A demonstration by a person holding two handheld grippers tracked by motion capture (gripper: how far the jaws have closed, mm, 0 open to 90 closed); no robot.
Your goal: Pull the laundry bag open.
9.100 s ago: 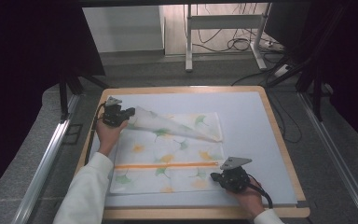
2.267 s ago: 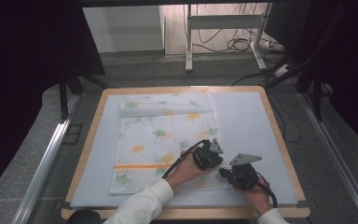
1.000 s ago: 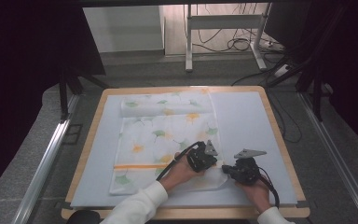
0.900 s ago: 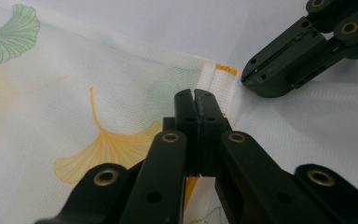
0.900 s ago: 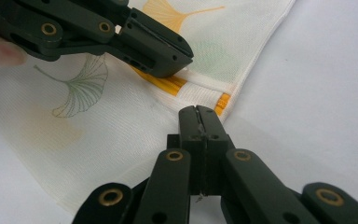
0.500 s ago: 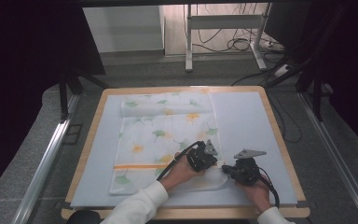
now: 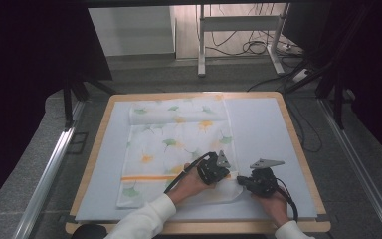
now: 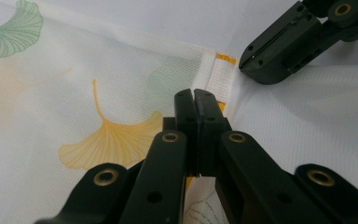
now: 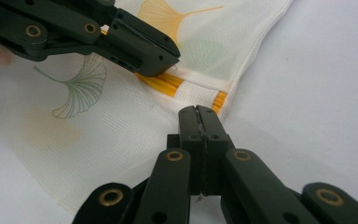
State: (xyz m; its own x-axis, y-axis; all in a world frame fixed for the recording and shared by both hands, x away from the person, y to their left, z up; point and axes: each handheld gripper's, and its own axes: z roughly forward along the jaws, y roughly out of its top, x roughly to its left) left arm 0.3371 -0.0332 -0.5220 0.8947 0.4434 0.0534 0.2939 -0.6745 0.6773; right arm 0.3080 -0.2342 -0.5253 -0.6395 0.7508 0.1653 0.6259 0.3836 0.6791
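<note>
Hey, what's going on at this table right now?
A person is folding a white cloth printed with ginkgo leaves on a pale mat, using a handheld gripper in each hand. The far edge is already folded over. Both grippers are at the near right corner by the orange stripe: the left gripper rests on the cloth with its jaws shut, and the right gripper sits at the cloth's edge, jaws shut too.

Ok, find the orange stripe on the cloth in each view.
High view: orange stripe crosses the cloth's near part, left of both grippers.
Left gripper view: top centre-right, by the hem.
Right gripper view: centre, under the left gripper.
Shared landmark: the white hem corner.
</note>
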